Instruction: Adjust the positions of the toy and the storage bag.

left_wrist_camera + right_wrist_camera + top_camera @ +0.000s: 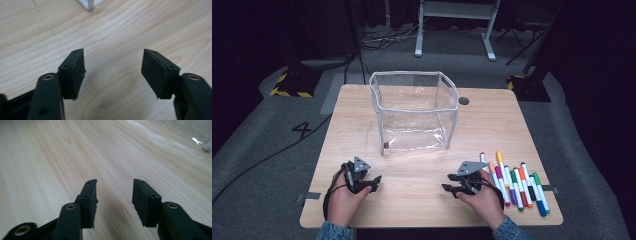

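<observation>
So far nothing has been moved, as far as you can judge from how things lie. Starting at the left, your left gripper point(374, 181) rests low over the tabletop point(412, 200) near the front edge, left of centre, its jaws apart with only bare wood between them; the left gripper view shows the same gap, with a corner of the clear bag point(90, 4) just ahead at the top. That clear bag point(414, 112) stands upright and open-topped in the middle of the tabletop toward the far edge, and it looks empty apart from a small dark spot near its front left bottom corner that is too small to identify. Next comes your right gripper point(451, 189), near the front edge and right of centre, also spread open and holding nothing; its own view shows plain wood grain between the jaws. Just beside that hand, toward the front right corner, the markers point(514, 182) lie side by side in a loose row, none of them in the bag. The likely work is to get those markers into the bag, and all of it is left: each marker has yet to be gripped, carried across and dropped in.
</observation>
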A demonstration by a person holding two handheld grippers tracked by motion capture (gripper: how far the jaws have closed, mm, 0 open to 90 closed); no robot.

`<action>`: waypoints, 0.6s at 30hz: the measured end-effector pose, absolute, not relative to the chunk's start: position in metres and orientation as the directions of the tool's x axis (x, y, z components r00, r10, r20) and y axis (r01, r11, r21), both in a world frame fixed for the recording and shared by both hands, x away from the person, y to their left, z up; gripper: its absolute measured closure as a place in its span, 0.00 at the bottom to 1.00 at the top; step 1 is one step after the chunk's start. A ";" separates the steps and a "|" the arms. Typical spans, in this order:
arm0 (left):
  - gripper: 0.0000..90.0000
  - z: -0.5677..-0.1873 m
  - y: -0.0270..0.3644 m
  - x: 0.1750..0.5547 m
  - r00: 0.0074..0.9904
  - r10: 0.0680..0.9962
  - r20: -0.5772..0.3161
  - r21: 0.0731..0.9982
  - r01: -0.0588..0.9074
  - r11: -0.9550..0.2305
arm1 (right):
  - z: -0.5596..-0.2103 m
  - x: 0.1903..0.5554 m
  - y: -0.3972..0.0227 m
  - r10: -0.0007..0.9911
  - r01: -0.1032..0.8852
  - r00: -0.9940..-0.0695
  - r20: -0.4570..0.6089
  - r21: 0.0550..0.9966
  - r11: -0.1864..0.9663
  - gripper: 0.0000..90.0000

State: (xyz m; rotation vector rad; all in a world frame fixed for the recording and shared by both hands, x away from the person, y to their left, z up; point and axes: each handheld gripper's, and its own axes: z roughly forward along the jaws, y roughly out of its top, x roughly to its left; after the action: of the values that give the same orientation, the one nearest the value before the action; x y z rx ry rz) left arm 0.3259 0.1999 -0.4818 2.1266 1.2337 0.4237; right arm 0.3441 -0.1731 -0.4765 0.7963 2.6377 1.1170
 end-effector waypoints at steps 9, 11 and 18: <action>0.43 -0.453 0.199 0.322 0.536 0.843 -0.036 0.707 0.610 -0.358 | -0.447 0.348 -0.190 0.549 0.411 -0.833 0.066 0.739 0.534 0.63; 0.43 -0.443 0.199 0.323 0.539 0.841 -0.051 0.707 0.614 -0.350 | -0.439 0.351 -0.195 0.552 0.403 -0.832 0.059 0.749 0.526 0.61; 0.42 -0.421 0.197 0.337 0.543 0.840 0.002 0.774 0.531 -0.346 | -0.408 0.373 -0.208 0.592 0.395 -0.804 0.045 0.785 0.477 0.68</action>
State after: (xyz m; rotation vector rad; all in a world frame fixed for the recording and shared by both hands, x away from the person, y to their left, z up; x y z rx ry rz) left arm 0.3366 0.1969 -0.4212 2.0323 1.1042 0.5254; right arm 0.3726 -0.2084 -0.4085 0.8486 2.4917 1.2327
